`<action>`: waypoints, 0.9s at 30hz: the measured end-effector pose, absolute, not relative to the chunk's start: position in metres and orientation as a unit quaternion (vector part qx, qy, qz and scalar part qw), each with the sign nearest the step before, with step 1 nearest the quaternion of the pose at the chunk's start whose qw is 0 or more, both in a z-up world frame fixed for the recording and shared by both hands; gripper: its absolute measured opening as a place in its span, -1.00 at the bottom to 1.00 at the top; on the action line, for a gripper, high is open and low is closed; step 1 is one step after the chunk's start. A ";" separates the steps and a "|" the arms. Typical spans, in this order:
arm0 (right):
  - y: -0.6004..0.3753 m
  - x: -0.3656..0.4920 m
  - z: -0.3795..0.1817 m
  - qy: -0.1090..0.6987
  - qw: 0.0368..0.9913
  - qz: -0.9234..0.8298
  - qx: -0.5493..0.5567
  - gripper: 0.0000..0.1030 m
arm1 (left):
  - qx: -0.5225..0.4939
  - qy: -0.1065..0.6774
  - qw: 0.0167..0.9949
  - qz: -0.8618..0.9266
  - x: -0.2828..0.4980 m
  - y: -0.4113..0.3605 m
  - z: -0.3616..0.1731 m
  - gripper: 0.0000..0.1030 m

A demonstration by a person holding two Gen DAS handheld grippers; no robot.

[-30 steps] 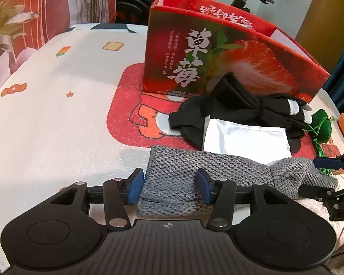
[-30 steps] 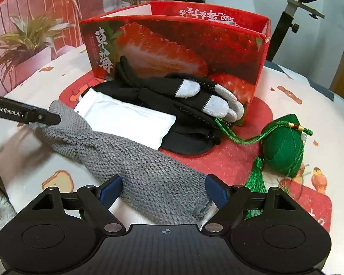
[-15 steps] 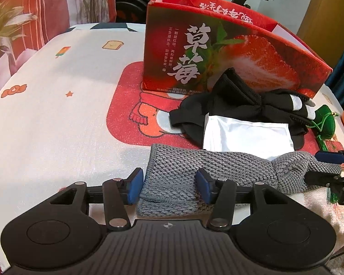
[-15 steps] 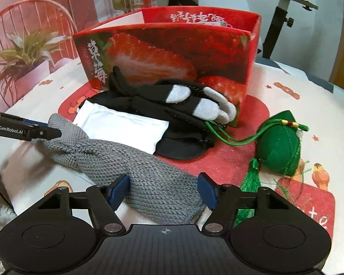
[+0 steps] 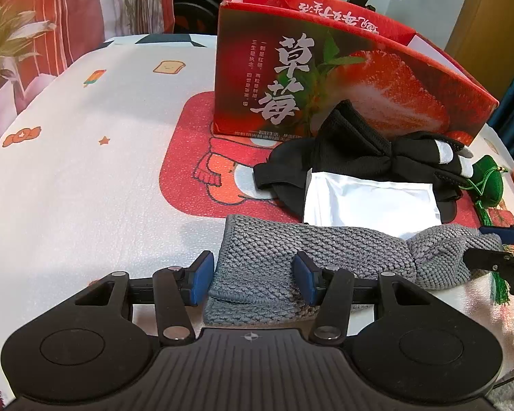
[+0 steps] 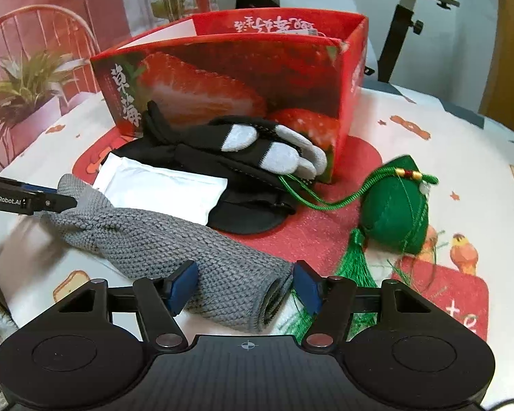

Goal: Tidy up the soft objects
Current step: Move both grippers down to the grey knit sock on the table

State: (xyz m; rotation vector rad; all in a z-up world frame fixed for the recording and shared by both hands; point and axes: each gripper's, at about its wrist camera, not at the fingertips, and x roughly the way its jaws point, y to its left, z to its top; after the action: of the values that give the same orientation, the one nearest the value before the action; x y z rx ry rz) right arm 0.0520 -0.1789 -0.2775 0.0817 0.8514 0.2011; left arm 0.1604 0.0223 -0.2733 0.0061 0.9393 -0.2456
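A: Knit [image 5: 311, 250], grey, long axis running from one gripper to the other across the tabletop [image 5: 85, 178]; each end lies right between a pair of pads.

B: Held?

A: The left gripper [image 5: 253, 279] clamps one end, the right gripper [image 6: 241, 287] pinches the rolled end. Neither hand is nearer; both are on it.

B: Beyond them?

A: White pouch [image 5: 370, 202] and black gloves [image 6: 257, 150] just ahead, then the strawberry box [image 5: 325, 78], open-topped. Green tassel charm [image 6: 394, 215] off the right gripper's right side. An exercise bike behind.
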 end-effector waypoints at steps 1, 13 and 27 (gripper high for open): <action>-0.177 0.053 -0.278 0.411 0.906 0.097 0.035 0.14 | 0.003 0.451 0.884 -0.118 0.160 0.022 -0.273 0.07; -0.165 0.071 -0.279 0.403 0.908 0.117 0.001 0.17 | 0.000 0.452 0.884 -0.119 0.161 0.022 -0.273 0.06; -0.173 0.064 -0.282 0.404 0.905 0.121 0.052 -0.31 | -0.072 0.480 0.863 -0.143 0.161 0.048 -0.270 0.18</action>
State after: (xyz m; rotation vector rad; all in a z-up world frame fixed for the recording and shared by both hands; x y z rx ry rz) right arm 0.0639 -0.1729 -0.2824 0.1069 0.8350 0.2498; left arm 0.1609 0.0481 -0.2703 -0.1510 1.0058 -0.3006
